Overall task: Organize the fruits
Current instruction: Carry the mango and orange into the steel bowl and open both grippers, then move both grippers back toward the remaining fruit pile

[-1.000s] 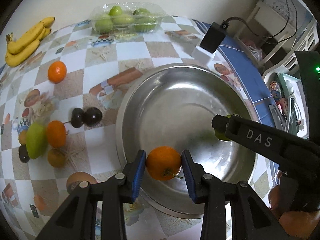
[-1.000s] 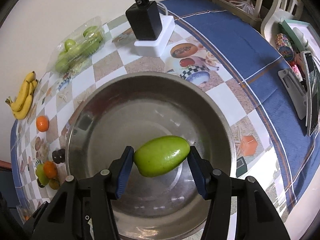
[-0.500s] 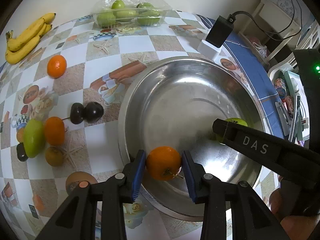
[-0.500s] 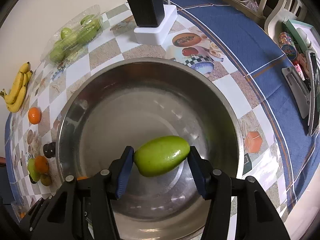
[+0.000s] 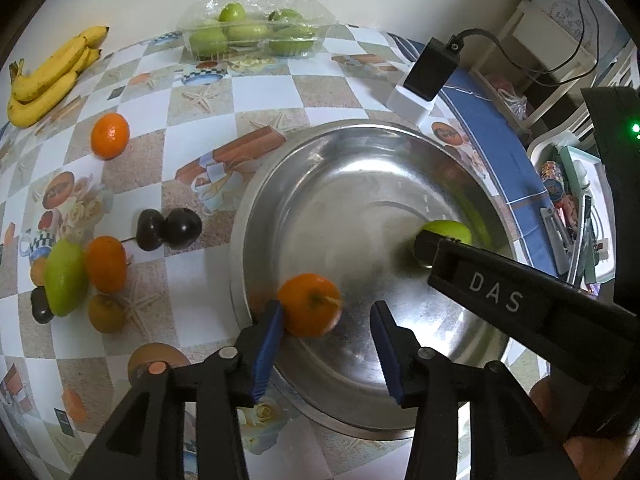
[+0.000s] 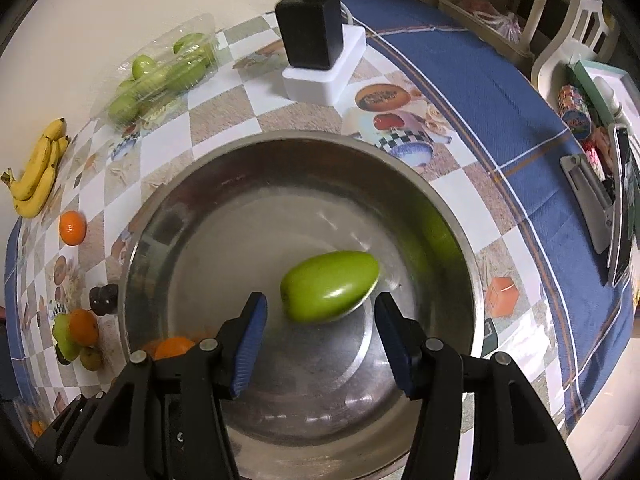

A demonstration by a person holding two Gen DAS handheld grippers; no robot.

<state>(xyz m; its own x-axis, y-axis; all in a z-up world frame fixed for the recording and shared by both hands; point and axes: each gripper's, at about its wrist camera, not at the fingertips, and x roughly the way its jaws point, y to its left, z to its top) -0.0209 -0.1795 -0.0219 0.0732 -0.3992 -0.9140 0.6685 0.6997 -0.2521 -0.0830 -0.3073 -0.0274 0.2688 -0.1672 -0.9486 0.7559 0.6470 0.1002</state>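
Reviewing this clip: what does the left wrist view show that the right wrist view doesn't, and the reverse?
Only the left wrist view: the left gripper, its jaws opening with the round orange tangerine between them, touching only one blue pad; also the right gripper's black finger marked DAS.

Only the right wrist view: the right gripper open, with the whole oblong green mango lying clear of both pads; a blue tablecloth.

Both: the round steel bowl, yellow bananas, clear plastic tray of green fruit, and black charger.
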